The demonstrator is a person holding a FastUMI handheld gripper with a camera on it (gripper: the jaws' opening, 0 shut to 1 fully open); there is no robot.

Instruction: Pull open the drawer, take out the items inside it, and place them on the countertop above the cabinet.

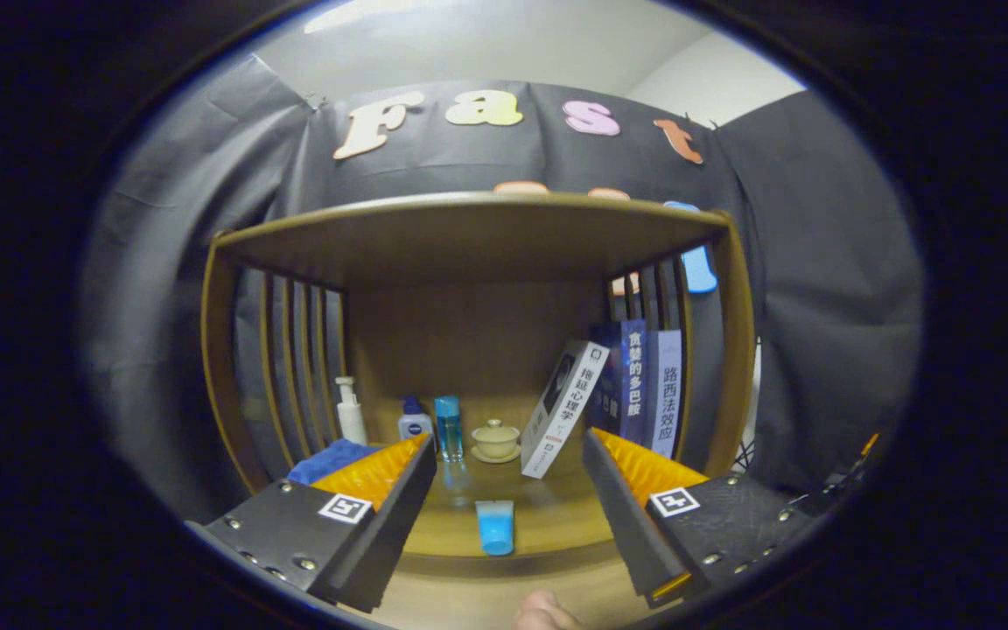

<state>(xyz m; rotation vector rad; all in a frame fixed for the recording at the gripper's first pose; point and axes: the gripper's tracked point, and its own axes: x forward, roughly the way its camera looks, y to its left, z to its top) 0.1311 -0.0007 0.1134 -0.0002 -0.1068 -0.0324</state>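
Note:
My gripper (pixel 504 459) is open, its two fingers spread wide with nothing between them. It faces a wooden shelf unit whose countertop (pixel 548 516) holds a small blue tube (pixel 495 527) lying just ahead, between the fingers. Beyond it stand a white pump bottle (pixel 350 411), a small blue-capped bottle (pixel 414 423), a clear blue bottle (pixel 448 428) and a pale lidded tea cup (pixel 495 439) on a saucer. A folded blue cloth (pixel 329 461) lies partly hidden behind the left finger. The front edge of the countertop (pixel 504 560) runs below the tube.
A white book (pixel 563 409) leans against several upright books (pixel 644 385) at the right of the shelf. Slatted wooden sides (pixel 294 367) and a wooden top board (pixel 469 227) close in the shelf. A fingertip of the person's hand (pixel 543 612) shows at the bottom.

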